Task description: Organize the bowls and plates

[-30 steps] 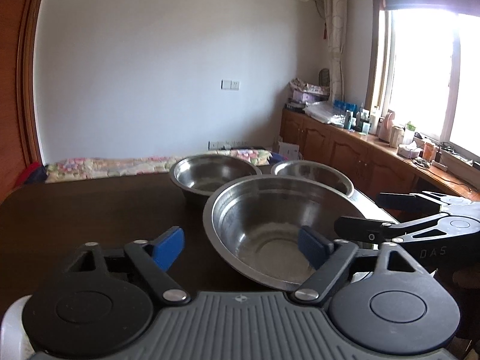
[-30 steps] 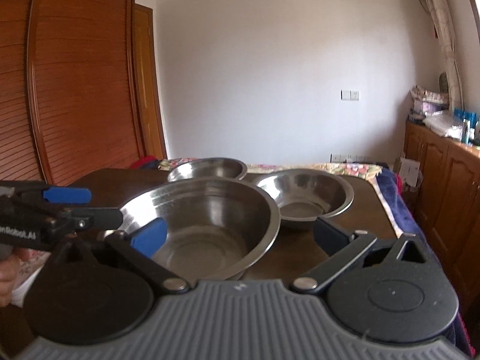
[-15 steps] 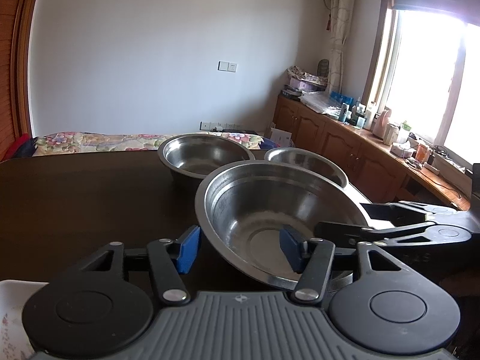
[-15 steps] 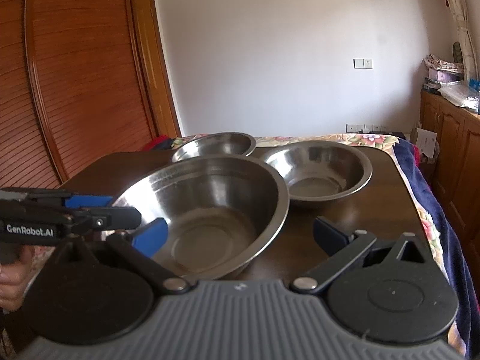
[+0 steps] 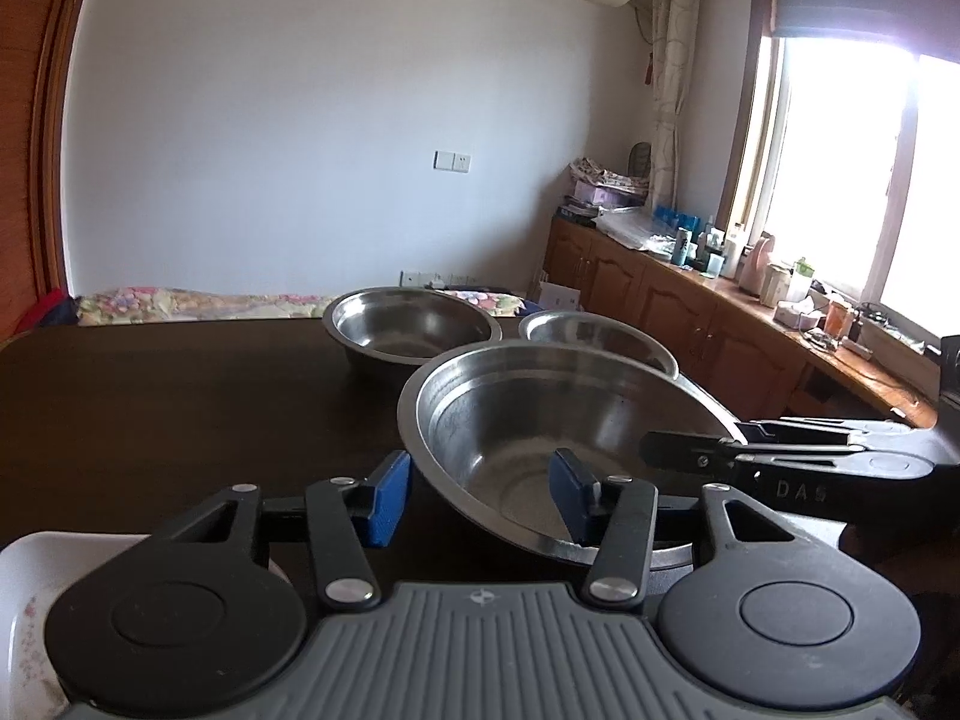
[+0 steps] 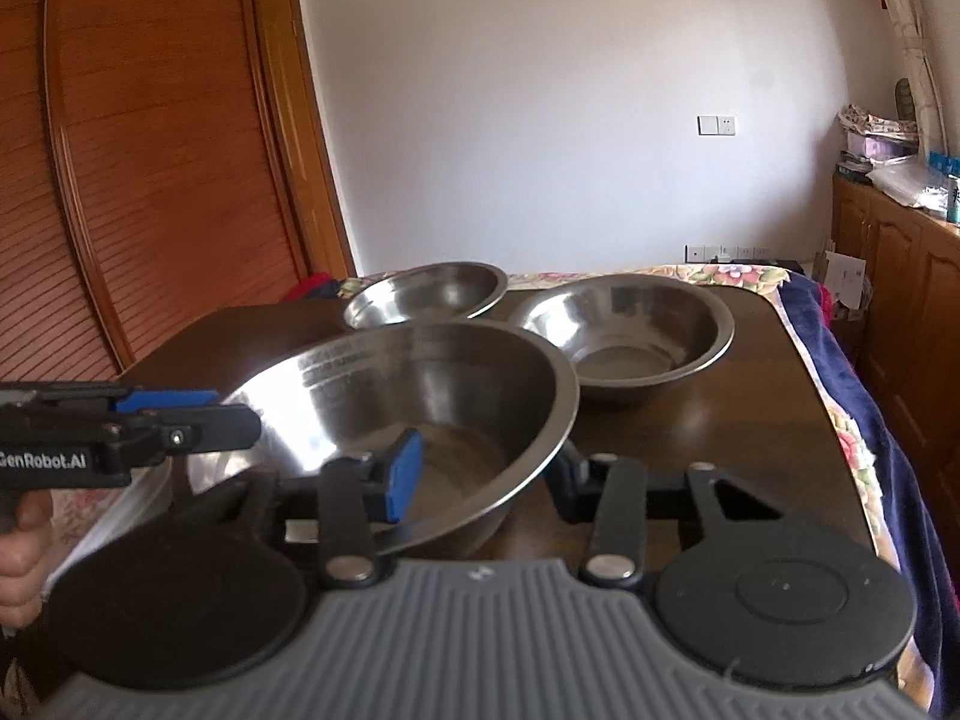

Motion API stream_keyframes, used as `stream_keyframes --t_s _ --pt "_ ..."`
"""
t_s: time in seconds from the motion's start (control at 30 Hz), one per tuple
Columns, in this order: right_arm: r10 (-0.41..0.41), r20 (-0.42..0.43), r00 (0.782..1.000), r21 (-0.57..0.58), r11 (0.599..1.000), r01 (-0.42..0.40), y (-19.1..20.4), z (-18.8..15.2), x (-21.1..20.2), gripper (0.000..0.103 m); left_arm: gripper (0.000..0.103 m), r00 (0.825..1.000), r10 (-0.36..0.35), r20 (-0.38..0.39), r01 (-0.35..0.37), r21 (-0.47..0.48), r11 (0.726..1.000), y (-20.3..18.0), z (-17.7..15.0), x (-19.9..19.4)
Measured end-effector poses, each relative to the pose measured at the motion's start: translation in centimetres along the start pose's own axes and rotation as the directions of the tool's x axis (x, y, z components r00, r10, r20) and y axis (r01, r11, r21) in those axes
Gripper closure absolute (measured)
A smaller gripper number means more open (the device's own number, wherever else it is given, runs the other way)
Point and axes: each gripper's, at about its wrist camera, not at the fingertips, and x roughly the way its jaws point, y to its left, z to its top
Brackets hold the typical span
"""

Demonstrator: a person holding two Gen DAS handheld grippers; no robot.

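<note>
Two grippers straddle opposite edges of the big steel bowl (image 5: 540,420) at the near side of the dark table (image 5: 180,396) — left gripper (image 5: 480,495) and right gripper (image 6: 486,468) each have one finger inside, one outside, jaws just closing, not visibly pressing. Two smaller bowls (image 6: 624,330) sit behind it.

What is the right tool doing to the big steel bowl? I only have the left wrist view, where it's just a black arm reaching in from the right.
Observer: In the right wrist view, the right tool straddles the near rim of the big bowl, with the blue pad inside and the other finger outside. Its jaws have just been closing.
Reviewer: Is the bowl half hidden behind the big one empty?
Observer: Yes, that rear bowl is almost fully visible there, with nothing inside.
</note>
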Motion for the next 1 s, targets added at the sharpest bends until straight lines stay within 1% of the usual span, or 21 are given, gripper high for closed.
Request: stream_keyframes --t_s 0.03,0.1,0.2,0.37,0.57,0.7,0.87,1.0 --pt "-0.006 0.004 1.000 -0.002 1.000 0.006 0.1 -0.1 -0.1 0.063 0.023 1.000 -0.002 0.004 0.002 0.003 1.000 -0.1 -0.2 -0.2" --pt "-0.010 0.014 1.000 0.001 1.000 0.010 0.0 -0.3 -0.4 0.067 0.023 1.000 -0.005 0.009 0.005 0.004 1.000 -0.3 -0.4 -0.6" --pt "-0.008 0.027 1.000 0.017 1.000 0.007 -0.1 -0.5 -1.0 0.068 0.023 1.000 -0.013 0.023 0.012 0.009 1.000 -0.5 -0.7 -1.3" --pt "-0.012 0.053 0.999 0.013 1.000 0.011 0.4 -0.8 -2.4 0.069 0.027 0.999 -0.016 0.048 0.014 0.025 1.000 -0.9 -1.3 -3.0" --pt "-0.010 0.074 0.997 0.017 1.000 0.009 1.0 -1.5 -4.0 0.069 0.027 0.997 -0.017 0.074 0.014 0.037 0.999 -1.6 -2.2 -5.2" --pt "-0.009 0.087 0.996 0.009 1.000 0.009 1.5 -1.9 -5.1 0.069 0.027 0.996 -0.015 0.090 0.009 0.066 0.998 -2.2 -2.7 -6.3" --pt "-0.008 0.101 0.995 0.013 1.000 0.006 1.7 -2.5 -6.2 0.069 0.027 0.996 -0.021 0.092 0.014 0.071 0.997 -2.4 -3.2 -7.1" --pt "-0.003 0.104 0.995 0.015 1.000 0.002 2.0 -3.0 -6.4 0.069 0.027 0.996 -0.012 0.087 0.005 0.072 0.997 -2.2 -3.9 -7.6"
